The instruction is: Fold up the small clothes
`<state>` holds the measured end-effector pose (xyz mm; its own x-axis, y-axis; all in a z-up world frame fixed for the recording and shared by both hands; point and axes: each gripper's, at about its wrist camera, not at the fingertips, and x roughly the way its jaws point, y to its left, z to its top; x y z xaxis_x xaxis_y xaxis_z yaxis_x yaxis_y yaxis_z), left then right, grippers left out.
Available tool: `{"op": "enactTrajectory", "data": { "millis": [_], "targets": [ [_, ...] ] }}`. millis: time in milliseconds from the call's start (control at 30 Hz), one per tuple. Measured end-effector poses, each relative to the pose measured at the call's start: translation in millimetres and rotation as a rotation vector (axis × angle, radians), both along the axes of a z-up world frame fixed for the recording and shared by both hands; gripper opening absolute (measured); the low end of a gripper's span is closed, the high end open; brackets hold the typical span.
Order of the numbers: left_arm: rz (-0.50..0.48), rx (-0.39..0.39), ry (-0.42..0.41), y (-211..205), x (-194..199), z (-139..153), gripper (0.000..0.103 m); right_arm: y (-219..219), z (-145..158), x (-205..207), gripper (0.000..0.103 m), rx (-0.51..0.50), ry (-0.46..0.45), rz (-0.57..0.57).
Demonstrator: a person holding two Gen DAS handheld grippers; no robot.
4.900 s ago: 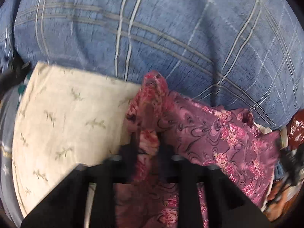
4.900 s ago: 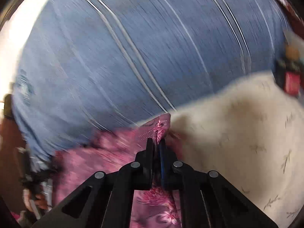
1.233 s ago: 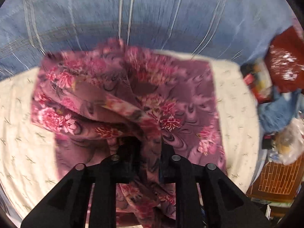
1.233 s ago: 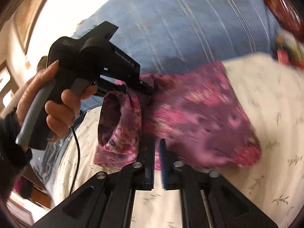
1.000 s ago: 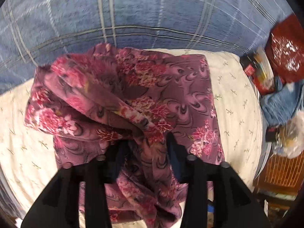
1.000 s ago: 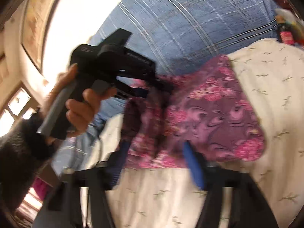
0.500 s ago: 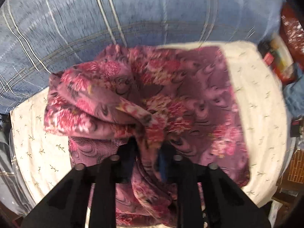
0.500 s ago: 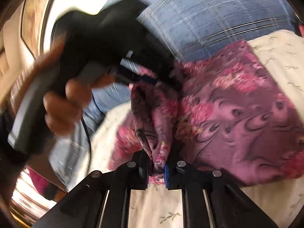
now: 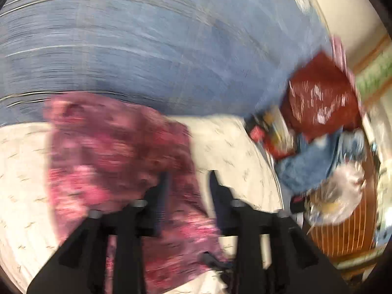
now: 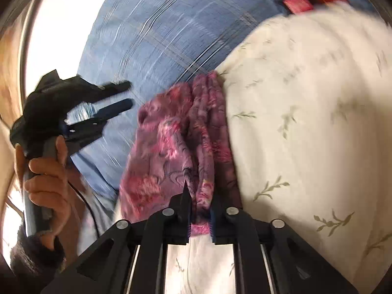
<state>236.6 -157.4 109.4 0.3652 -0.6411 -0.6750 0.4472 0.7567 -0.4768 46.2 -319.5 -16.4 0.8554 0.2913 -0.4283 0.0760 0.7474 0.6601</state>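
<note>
Floral garment (image 10: 176, 147) bunched on cream cloth (image 10: 306, 122), at 9 o'clock of it. R gripper (image 10: 199, 210) fingers easing apart but pinching a fold, prob. to carry it over. L gripper (image 9: 188, 186) fingers opening, nothing between; lifted off at 10 o'clock.

2 grippers (image 10: 199, 210) (image 10: 122, 95), 1 floral garment (image 10: 171, 147), 1 cream pillow (image 10: 306, 134), 1 blue blanket (image 10: 159, 24)

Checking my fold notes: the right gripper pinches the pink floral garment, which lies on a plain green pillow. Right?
Not quite. The pillow is cream with a leaf-sprig print, as the right wrist view shows. The right gripper, jaws opening, does have the pink floral garment between its fingers.
</note>
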Motion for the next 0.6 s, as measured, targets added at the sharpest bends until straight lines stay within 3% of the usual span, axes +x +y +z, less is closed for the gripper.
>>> {"op": "enactTrajectory", "data": {
  "millis": [33,133,200,300,400,500,600],
  "targets": [
    [0.064,-0.002,-0.016,17,-1,-2,0.056,2,12,0,0.019,-0.057,0.006,0.001],
    [0.194,0.045,-0.023,69,5,-27,0.057,-10,53,-3,0.027,-0.145,-0.080,-0.060],
    [0.234,0.021,0.041,93,14,-49,0.057,-16,70,9,0.043,-0.161,-0.096,-0.072],
    [0.228,-0.052,0.172,109,28,-81,0.057,-18,85,59,0.047,-0.140,-0.043,-0.001],
    [0.203,-0.057,0.185,100,31,-93,0.057,-5,84,111,0.046,-0.121,0.024,0.098],
    [0.173,-0.077,0.192,96,33,-100,0.057,12,76,164,0.047,-0.280,0.150,0.048],
    [0.150,-0.095,0.203,92,35,-103,0.057,18,56,193,0.042,-0.278,0.246,0.097]
  ]
}}
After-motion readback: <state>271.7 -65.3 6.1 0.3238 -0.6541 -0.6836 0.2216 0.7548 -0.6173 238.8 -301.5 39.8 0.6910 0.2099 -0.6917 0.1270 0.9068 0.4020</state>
